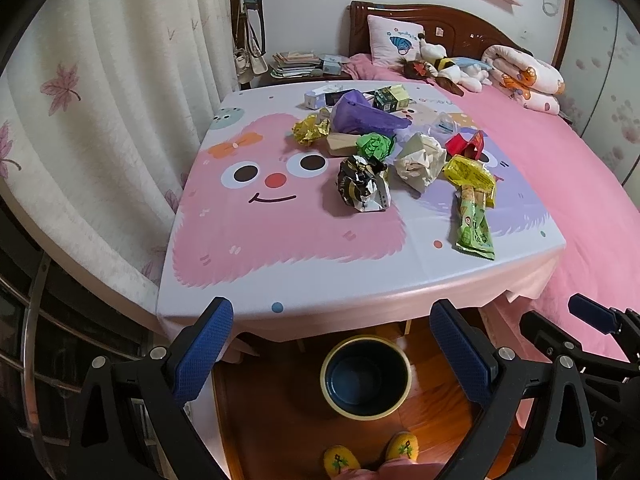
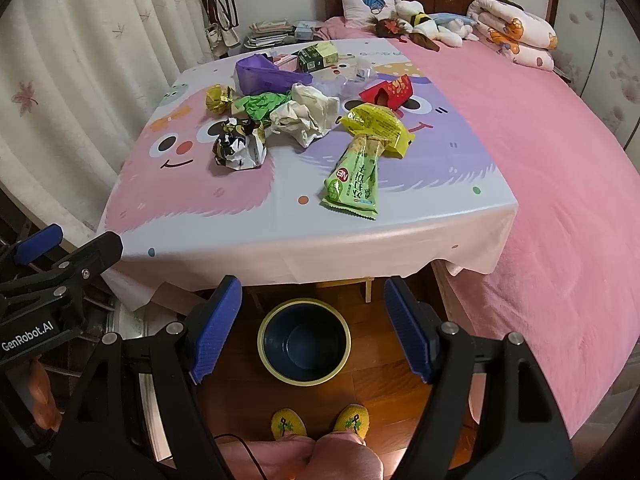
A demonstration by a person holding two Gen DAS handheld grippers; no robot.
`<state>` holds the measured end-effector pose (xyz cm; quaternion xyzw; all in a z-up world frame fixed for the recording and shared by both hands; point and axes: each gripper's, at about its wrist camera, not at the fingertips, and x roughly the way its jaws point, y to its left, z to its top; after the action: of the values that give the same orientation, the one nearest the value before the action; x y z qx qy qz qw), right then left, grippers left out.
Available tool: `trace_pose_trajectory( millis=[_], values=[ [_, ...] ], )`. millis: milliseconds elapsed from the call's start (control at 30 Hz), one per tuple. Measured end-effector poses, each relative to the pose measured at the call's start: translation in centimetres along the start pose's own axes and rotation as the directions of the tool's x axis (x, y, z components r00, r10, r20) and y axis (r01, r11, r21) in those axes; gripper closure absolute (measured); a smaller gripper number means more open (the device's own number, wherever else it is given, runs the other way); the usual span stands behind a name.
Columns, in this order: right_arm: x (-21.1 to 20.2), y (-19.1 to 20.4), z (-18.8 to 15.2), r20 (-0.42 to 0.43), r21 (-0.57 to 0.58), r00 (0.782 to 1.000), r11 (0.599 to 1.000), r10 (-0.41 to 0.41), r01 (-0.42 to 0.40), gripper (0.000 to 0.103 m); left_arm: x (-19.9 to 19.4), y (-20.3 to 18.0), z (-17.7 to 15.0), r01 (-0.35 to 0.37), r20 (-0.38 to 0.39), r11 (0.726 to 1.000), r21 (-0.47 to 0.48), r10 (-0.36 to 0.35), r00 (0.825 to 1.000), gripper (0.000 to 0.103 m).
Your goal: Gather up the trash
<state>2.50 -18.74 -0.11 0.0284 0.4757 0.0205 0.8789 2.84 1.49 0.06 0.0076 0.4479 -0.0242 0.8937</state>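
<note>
Several pieces of trash lie on the cartoon tablecloth (image 1: 248, 240): a crumpled black-and-silver wrapper (image 1: 362, 186), a white paper ball (image 1: 418, 160), a green snack packet (image 1: 474, 226), a yellow packet (image 1: 470, 176), a green paper ball (image 1: 374, 145) and a purple bag (image 1: 360, 114). A dark blue bin (image 1: 366, 376) with a yellow rim stands on the floor in front of the table. My left gripper (image 1: 332, 328) hangs open above the bin, holding nothing. My right gripper (image 2: 314, 304) is open too, over the bin (image 2: 304, 340), short of the green packet (image 2: 354, 178).
A pink bed (image 2: 540, 140) with pillows and plush toys runs along the table's right side. White curtains (image 1: 100, 100) hang at the left. The person's yellow slippers (image 2: 320, 422) stand on the wooden floor just before the bin.
</note>
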Motion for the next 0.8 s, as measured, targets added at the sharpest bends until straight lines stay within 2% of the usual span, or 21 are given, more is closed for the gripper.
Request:
trace_pose_trajectory(
  millis=[267,533,800],
  values=[
    [-0.4,0.9,0.5,0.024,0.005,0.999,0.999,-0.038,0.038,0.031,0.1,0.8,1.0,0.032,0.028,0.999,0.003,-0.032,0.999,0.003],
    [-0.4,0.1,1.8,0.025,0.026,0.997,0.997,-0.071,0.070,0.031,0.7,0.8,2.7,0.105,0.063,0.994,-0.027,-0.103,0.993,0.003],
    [3.3,-2.7,5.1,-0.009,0.061,0.998,0.996,-0.062,0.063,0.031,4.5,-0.4,5.7,0.082,0.029,0.995,-0.054,-0.081,0.996,0.003]
  ],
)
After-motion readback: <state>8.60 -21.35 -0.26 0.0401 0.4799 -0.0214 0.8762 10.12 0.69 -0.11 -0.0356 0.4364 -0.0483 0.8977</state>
